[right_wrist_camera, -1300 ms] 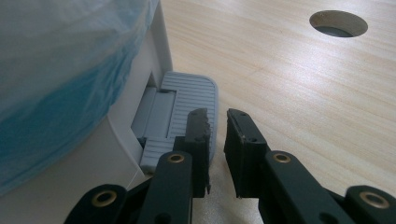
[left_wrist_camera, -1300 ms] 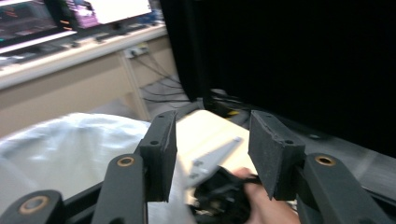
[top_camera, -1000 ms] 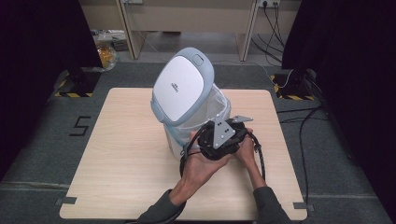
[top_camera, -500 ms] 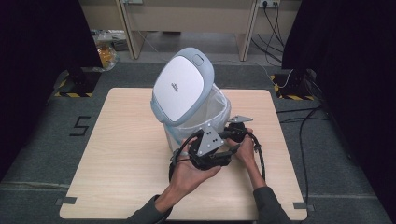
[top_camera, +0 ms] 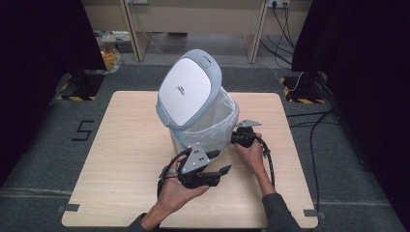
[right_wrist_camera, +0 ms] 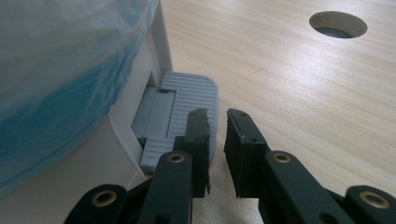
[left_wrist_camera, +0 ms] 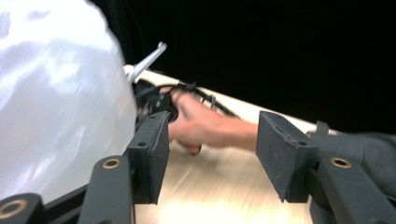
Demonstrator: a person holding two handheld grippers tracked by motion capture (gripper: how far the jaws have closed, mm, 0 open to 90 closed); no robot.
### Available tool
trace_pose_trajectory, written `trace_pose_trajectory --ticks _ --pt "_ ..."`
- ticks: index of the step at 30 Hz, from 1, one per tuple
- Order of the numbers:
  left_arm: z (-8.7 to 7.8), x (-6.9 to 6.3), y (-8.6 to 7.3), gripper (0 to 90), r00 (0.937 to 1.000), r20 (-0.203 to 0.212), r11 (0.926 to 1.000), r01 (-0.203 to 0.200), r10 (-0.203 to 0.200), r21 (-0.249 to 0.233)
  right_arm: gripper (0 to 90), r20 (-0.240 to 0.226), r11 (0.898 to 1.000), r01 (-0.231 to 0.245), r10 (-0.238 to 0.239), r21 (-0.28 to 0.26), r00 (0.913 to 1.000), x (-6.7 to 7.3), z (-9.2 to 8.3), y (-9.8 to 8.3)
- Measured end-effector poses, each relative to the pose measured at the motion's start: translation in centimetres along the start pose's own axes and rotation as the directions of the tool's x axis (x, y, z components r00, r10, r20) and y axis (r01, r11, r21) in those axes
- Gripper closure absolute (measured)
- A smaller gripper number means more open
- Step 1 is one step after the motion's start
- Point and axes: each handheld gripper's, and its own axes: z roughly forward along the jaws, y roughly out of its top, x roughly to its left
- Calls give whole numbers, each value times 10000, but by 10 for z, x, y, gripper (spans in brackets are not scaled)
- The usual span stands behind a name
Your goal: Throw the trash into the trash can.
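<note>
Overhead, a white pedal bin (top_camera: 193, 111) is standing near the middle of the desk (top_camera: 121, 159), its lid (top_camera: 189, 88) tilted up and a clear liner (top_camera: 220, 123) folded over its rim. The left tongs (top_camera: 218, 163) are hovering just in front of the bin, toward the desk's near edge, with nothing between them. The right tongs (top_camera: 238, 140) are sitting low at the bin's right side.

Along the left tongs (left_wrist_camera: 212, 154), the jaws have just been opening and are standing released, framing bare desk (left_wrist_camera: 219, 186); the bin's liner (left_wrist_camera: 56, 102) is bulging at the left, and the other hand (left_wrist_camera: 205, 126) is resting beyond.

Along the right tongs (right_wrist_camera: 217, 140), the jaws are clenched, gripping nothing, their left tip lying over the grey foot pedal (right_wrist_camera: 187, 107) at the bin's base (right_wrist_camera: 93, 168). A round hole (right_wrist_camera: 338, 24) is showing in the desk (right_wrist_camera: 289, 79) further off.
</note>
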Motion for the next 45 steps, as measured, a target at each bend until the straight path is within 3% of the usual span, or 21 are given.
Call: trace_pose_trajectory --ticks 11,23,36,45 --pt "-18 20 -36 404 9990 -142 9990 415 -413 147 788 4 10000 1 -1 1 10000 0 0 0" --pt "-29 43 -83 393 9900 -989 9939 1041 -1001 358 788 9 10000 2 -2 3 10000 0 0 0" --pt "-31 52 -109 377 9918 -928 9928 944 -873 742 788 36 10000 14 -14 -20 10000 0 0 0" --pt "-41 68 -136 377 9813 -1525 9835 1364 -1177 1187 788 49 10000 25 -25 -20 10000 1 0 0"
